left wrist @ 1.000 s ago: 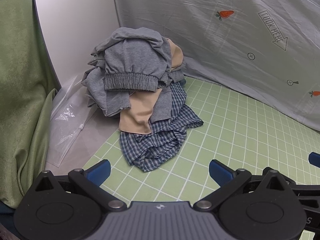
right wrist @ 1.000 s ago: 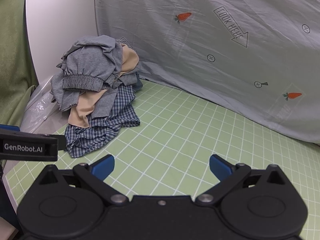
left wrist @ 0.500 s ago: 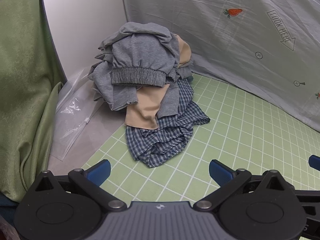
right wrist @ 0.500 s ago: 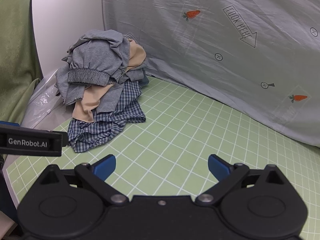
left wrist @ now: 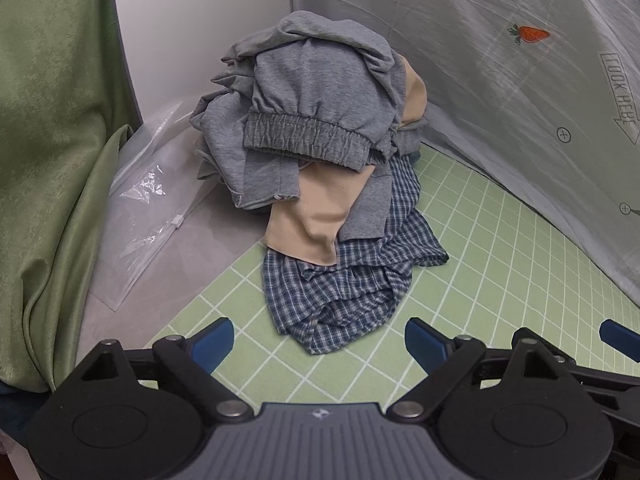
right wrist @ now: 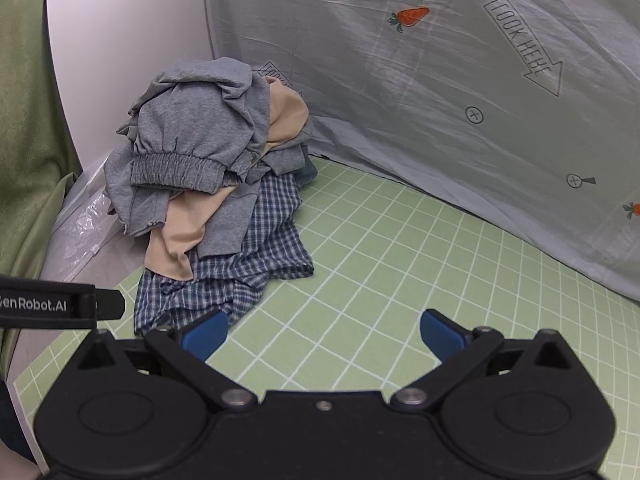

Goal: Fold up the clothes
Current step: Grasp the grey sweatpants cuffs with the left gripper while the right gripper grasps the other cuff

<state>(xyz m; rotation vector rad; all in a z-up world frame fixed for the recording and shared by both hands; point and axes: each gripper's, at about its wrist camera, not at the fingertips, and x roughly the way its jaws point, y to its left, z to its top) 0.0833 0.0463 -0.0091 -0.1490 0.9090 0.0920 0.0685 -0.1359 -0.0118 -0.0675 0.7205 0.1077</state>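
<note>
While both grippers are hovering w/ jaws spread wide & holding nothing, the clothes pile (left wrist: 320, 168) is sitting on the green grid mat (left wrist: 500, 280) against the grey carrot-print sheet (left wrist: 500, 80). Left gripper (left wrist: 320, 342) is pointing at the pile's blue plaid shirt (left wrist: 340, 296); right gripper (right wrist: 324, 334) is sitting just right of that shirt's hem, grey sweatpants (right wrist: 196, 132) topping the pile.

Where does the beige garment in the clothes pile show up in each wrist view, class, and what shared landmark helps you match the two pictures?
Left wrist view: the beige garment hangs at picture centre, under the grey elastic cuff.
Right wrist view: it sits left of centre, again below the cuff.
Shared landmark: the blue checked shirt spread on the green grid mat.
</note>
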